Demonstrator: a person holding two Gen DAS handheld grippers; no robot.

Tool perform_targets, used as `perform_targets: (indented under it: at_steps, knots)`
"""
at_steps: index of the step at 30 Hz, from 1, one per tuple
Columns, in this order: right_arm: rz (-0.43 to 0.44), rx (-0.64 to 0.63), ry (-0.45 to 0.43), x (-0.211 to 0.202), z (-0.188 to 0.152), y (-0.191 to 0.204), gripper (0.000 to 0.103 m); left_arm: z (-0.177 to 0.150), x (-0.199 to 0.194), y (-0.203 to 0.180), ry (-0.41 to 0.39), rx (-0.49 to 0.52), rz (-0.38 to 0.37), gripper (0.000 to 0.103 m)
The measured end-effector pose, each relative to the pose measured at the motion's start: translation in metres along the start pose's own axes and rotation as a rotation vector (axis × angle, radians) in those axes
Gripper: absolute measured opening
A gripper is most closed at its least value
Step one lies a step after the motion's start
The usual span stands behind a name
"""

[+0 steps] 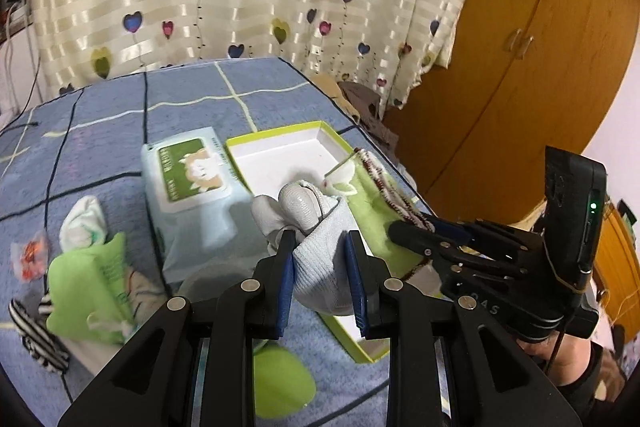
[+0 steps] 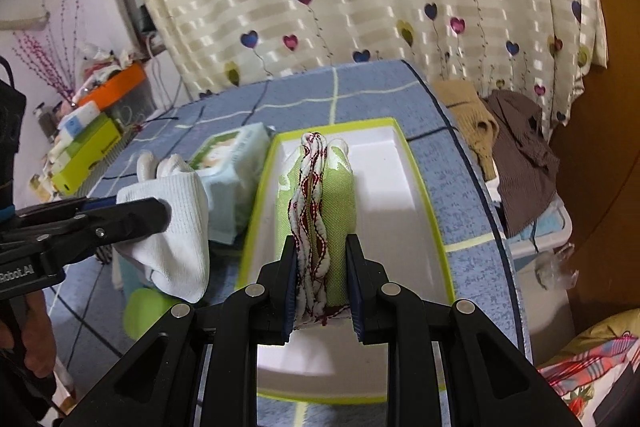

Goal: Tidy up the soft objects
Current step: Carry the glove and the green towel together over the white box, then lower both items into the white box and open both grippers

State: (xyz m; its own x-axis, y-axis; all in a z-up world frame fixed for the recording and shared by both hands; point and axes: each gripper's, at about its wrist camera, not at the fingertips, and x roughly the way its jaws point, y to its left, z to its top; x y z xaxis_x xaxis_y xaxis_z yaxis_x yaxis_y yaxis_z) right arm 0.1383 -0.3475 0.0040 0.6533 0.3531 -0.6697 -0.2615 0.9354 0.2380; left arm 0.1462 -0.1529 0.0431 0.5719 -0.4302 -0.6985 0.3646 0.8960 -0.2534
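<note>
My left gripper (image 1: 320,243) is shut on a rolled pale grey-white sock bundle (image 1: 320,267), held above the near left edge of the white box with a lime rim (image 1: 280,135). The same sock bundle (image 2: 176,227) hangs left of the box in the right wrist view. My right gripper (image 2: 322,247) is shut on a folded green cloth with a red-and-white trimmed piece (image 2: 320,195), held over the white box (image 2: 400,195). From the left wrist view the right gripper (image 1: 404,223) and its green cloth (image 1: 372,203) sit over the box's right side.
A pale blue wet-wipe pack (image 1: 192,195) lies left of the box on the blue checked bedspread (image 1: 120,115). Green cloth (image 1: 92,275), a white sock (image 1: 84,223) and a striped sock (image 1: 36,331) lie at the left. Brown clothes (image 2: 520,155) hang off the right edge.
</note>
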Motion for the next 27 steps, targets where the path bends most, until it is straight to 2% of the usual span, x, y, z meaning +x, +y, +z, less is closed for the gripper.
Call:
perform_targets:
  at_steps: [9,16,21,27]
  knots:
    - [-0.013,0.023,0.04,0.029,0.005,-0.025,0.022,0.015,0.043,-0.014,0.099,0.032,0.019,0.026]
    - [-0.016,0.009,0.074,0.049,0.01,-0.037,0.025,0.025,0.07,-0.015,0.145,0.031,0.038,0.026]
    - [-0.015,-0.007,0.073,0.054,0.012,-0.039,0.041,0.028,0.09,-0.008,0.191,0.005,0.044,0.027]
    - [-0.051,-0.039,0.066,0.051,0.011,-0.038,0.046,0.031,0.098,-0.007,0.199,0.001,0.036,0.029]
